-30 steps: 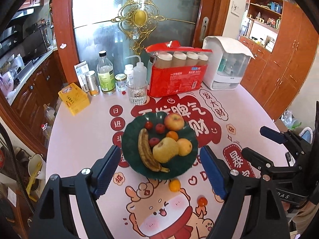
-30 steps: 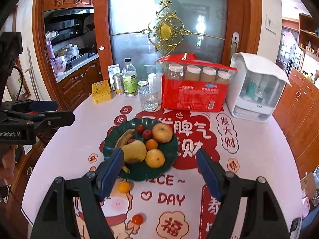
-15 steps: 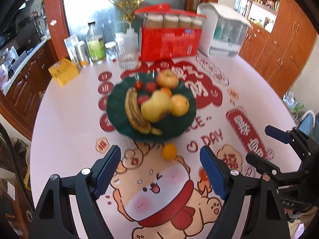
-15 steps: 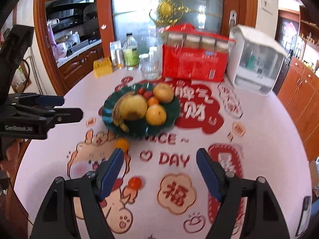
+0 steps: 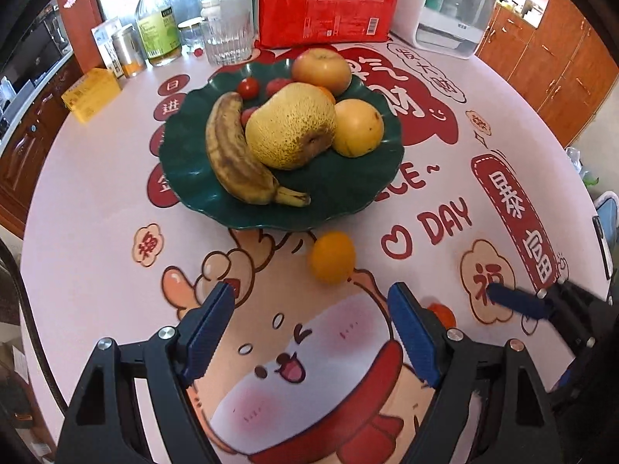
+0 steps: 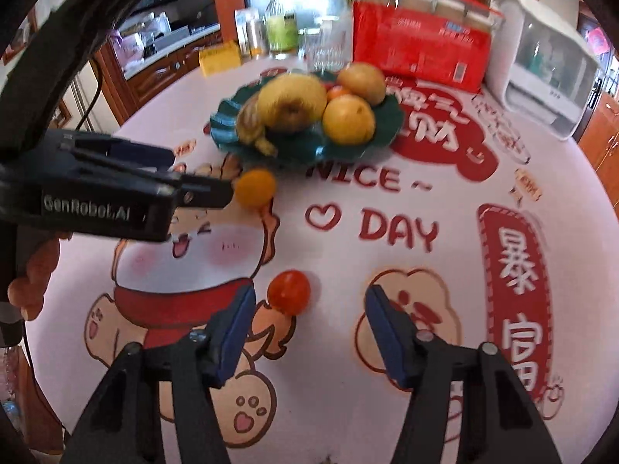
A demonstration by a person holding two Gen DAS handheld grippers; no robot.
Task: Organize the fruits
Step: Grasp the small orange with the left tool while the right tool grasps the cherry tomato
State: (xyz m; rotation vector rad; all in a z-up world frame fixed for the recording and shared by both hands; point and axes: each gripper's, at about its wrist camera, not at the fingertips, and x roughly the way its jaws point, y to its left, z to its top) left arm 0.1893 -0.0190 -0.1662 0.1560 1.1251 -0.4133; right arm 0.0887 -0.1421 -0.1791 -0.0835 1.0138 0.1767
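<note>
A dark green plate (image 5: 348,193) holds a banana (image 5: 232,154), a big pear (image 5: 290,127), an orange, an apple and small tomatoes. A small orange (image 5: 332,257) lies loose on the tablecloth in front of the plate, just ahead of my open left gripper (image 5: 311,301). A cherry tomato (image 6: 289,292) lies close before my right gripper (image 6: 309,301), near its left finger. The right jaws are closing, and the pads do not touch the tomato. In the right wrist view the left gripper (image 6: 201,189) reaches almost to the small orange (image 6: 255,187).
Behind the plate stand a red pack of paper cups (image 5: 329,7), a ribbed glass (image 5: 226,44), a bottle (image 5: 156,27), jars and a yellow box (image 5: 91,92). A white dispenser (image 5: 452,19) is at the back right. The round table's edge curves along the left.
Both grippers have sunk toward the tablecloth and tipped down, so the loose orange and tomato are now close ahead. The right jaws stand narrower than before.
</note>
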